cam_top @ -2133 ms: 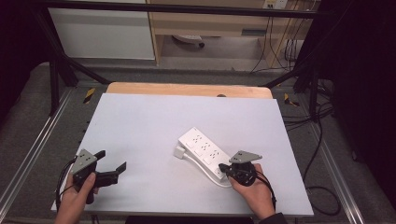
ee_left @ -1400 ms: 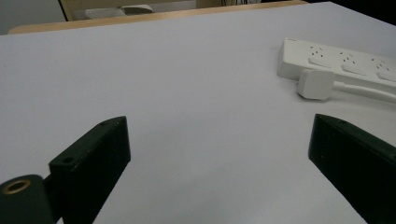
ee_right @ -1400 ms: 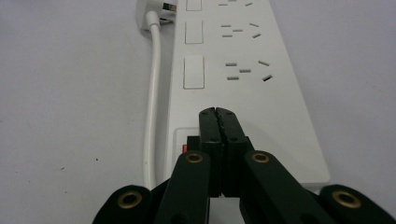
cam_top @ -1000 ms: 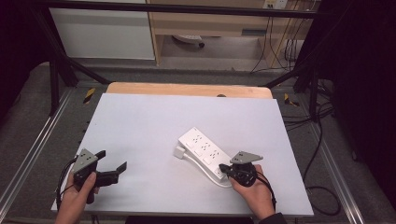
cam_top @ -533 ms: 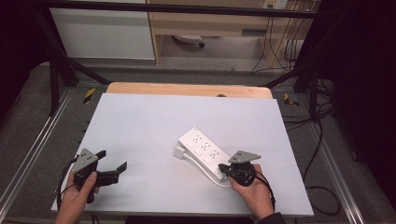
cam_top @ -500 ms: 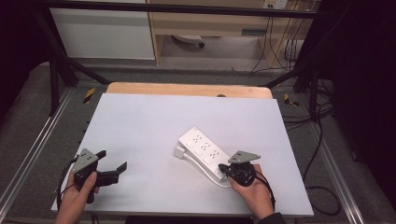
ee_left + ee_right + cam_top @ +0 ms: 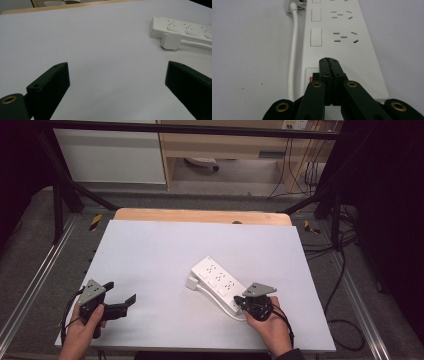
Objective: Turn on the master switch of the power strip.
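A white power strip (image 7: 219, 279) lies slantwise on the white table (image 7: 165, 250), its white plug (image 7: 192, 283) beside its far-left end. My right gripper (image 7: 240, 302) is at the strip's near end. In the right gripper view the jaws are shut together with nothing between them, and the right gripper (image 7: 329, 60) has its tips over the strip (image 7: 362, 50), just past a red-edged switch (image 7: 311, 79). The cable (image 7: 293, 50) runs along the strip's left side. My left gripper (image 7: 121, 292) stands open near the front left edge. Beyond the left gripper (image 7: 117, 66) lie the strip (image 7: 185, 26) and plug (image 7: 170, 41).
A wooden strip (image 7: 200, 216) borders the table's far edge. Black frame legs (image 7: 65, 195) and loose cables (image 7: 345, 270) stand on the floor around it. A white cabinet (image 7: 110, 155) sits beyond the table.
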`<act>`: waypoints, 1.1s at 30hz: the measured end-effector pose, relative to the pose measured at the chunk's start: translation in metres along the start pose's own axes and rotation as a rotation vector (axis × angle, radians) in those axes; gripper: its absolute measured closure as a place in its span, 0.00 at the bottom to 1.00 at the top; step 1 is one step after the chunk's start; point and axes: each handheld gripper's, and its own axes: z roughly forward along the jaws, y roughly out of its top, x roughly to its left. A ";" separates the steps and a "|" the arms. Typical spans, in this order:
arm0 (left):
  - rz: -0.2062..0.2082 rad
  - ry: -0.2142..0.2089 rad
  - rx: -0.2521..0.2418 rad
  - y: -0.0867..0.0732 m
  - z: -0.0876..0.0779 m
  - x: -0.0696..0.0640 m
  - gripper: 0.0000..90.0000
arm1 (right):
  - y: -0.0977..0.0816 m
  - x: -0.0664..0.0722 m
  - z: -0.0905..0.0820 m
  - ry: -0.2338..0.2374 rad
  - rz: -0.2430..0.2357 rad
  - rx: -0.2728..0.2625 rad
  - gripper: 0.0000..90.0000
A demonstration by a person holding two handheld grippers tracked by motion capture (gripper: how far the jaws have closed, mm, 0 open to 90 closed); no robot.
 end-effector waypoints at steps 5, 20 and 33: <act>0.008 -0.003 -0.004 0.000 -0.001 -0.001 0.06 | 0.000 0.002 -0.001 -0.011 -0.016 -0.003 1.00; 0.019 0.001 -0.005 0.001 -0.001 -0.002 0.06 | 0.004 0.003 -0.004 0.018 -0.019 -0.055 1.00; 0.021 -0.005 -0.001 0.000 -0.001 -0.003 0.06 | 0.007 -0.001 -0.004 0.037 -0.005 -0.100 0.98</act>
